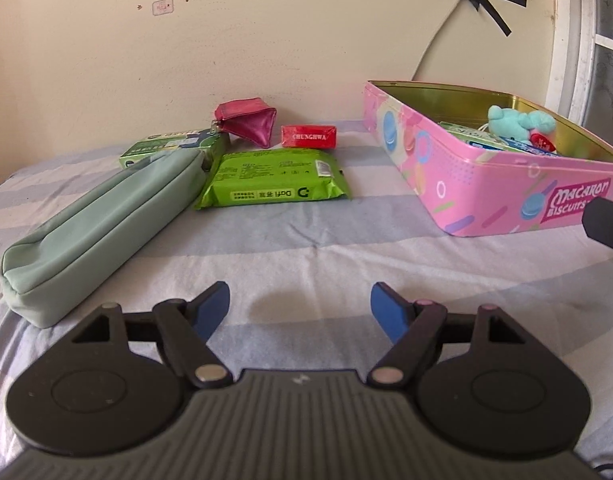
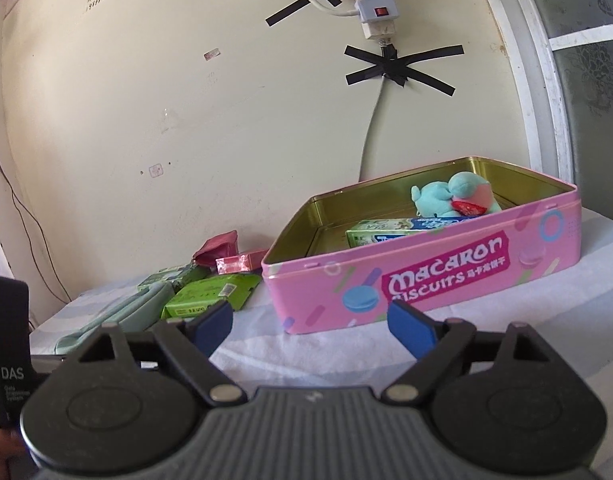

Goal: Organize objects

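A pink Macaron biscuit tin [image 1: 446, 160] [image 2: 426, 276] stands open at the right, holding a teal plush toy [image 1: 518, 120] [image 2: 450, 198] and a green-blue box [image 2: 390, 232]. On the striped sheet lie a mint pencil pouch [image 1: 102, 224], a green wipes pack [image 1: 274, 180] [image 2: 210, 296], a green box [image 1: 170, 144], a magenta coin purse [image 1: 250, 118] and a red Chunghwa pack [image 1: 308, 136] [image 2: 238, 262]. My left gripper [image 1: 300, 312] is open and empty, near the pouch's end. My right gripper [image 2: 310, 328] is open and empty in front of the tin.
The bed's striped sheet [image 1: 306, 248] ends at a cream wall behind. A power strip and taped cable [image 2: 380, 32] hang on the wall above the tin. A window frame [image 2: 542, 80] stands at the right.
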`<move>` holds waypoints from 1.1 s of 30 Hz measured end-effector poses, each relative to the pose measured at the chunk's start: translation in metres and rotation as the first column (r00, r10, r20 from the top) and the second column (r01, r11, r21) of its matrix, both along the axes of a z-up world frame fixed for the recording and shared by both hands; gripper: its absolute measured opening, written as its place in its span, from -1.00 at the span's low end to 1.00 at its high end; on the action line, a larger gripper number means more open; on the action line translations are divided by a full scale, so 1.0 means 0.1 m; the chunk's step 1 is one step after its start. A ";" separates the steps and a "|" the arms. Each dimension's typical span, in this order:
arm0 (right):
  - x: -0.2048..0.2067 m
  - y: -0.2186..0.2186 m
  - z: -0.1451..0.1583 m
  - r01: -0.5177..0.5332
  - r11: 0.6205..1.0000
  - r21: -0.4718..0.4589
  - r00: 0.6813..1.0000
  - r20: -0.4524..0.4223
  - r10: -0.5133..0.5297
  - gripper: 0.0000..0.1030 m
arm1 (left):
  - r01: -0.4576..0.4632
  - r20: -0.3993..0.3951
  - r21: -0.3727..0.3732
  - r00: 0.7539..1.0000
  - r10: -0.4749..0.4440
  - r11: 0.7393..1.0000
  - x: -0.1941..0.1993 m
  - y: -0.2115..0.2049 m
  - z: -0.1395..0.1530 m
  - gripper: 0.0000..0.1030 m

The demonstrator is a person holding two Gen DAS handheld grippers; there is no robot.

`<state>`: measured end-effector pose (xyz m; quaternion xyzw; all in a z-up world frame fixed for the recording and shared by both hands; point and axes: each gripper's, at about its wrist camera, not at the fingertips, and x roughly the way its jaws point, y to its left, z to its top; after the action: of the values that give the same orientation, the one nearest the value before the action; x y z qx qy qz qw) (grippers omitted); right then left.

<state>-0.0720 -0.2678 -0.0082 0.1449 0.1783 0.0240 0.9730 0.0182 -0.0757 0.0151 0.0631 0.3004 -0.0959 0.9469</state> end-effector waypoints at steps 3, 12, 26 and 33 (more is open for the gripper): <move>0.02 0.04 -0.09 0.029 1.000 -0.012 1.000 0.000 -0.029 0.70 | -0.009 0.006 -0.005 1.000 0.009 1.000 0.01 0.04 -0.05 0.54; -0.03 0.09 -0.11 0.065 0.997 -0.034 0.997 0.042 -0.063 0.73 | 0.008 0.054 -0.006 0.999 -0.008 1.000 -0.07 0.02 -0.04 0.55; -0.04 0.04 -0.10 0.062 0.998 -0.011 0.997 0.048 -0.061 0.78 | 0.023 0.114 0.008 0.993 -0.024 1.000 -0.15 -0.01 -0.01 0.63; -0.01 -0.06 -0.13 0.065 0.997 0.048 0.998 0.019 -0.065 0.78 | 0.026 0.128 0.014 0.991 -0.027 1.000 -0.18 -0.02 -0.01 0.63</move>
<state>-0.0732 -0.2740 -0.0211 0.1731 0.1627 -0.0019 0.9714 0.0006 -0.0781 0.0143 0.0789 0.2386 -0.1024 0.9625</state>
